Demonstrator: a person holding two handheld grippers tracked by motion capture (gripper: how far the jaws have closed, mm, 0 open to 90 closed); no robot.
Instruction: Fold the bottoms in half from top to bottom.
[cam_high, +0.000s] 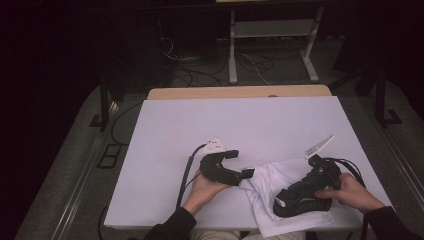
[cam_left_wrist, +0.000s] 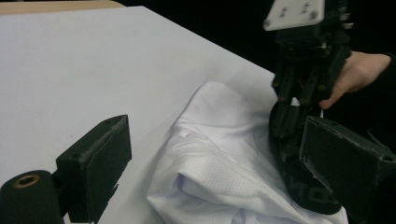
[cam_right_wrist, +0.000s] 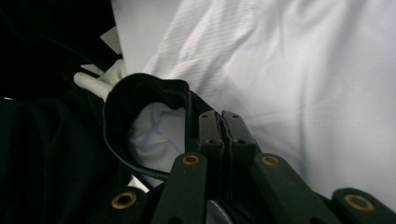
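Two grippers work one white garment (cam_high: 280, 200) lying at the table's (cam_high: 165, 150) near right edge. Keep its black collar band (cam_right_wrist: 116, 130) taut while the right gripper (cam_right_wrist: 223, 123) pinches it shut; the left gripper (cam_high: 239, 162), jaws spread, hovers level just beside the cloth

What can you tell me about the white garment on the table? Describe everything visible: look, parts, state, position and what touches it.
The white garment is a thin, soft fabric, finely perforated in places, with a black ribbed band edging an opening. It lies crumpled and partly folded on the near right part of the white table, reaching its front edge. The right gripper is shut on the black band. The left gripper is open at the garment's left edge; whether it touches the cloth cannot be told.
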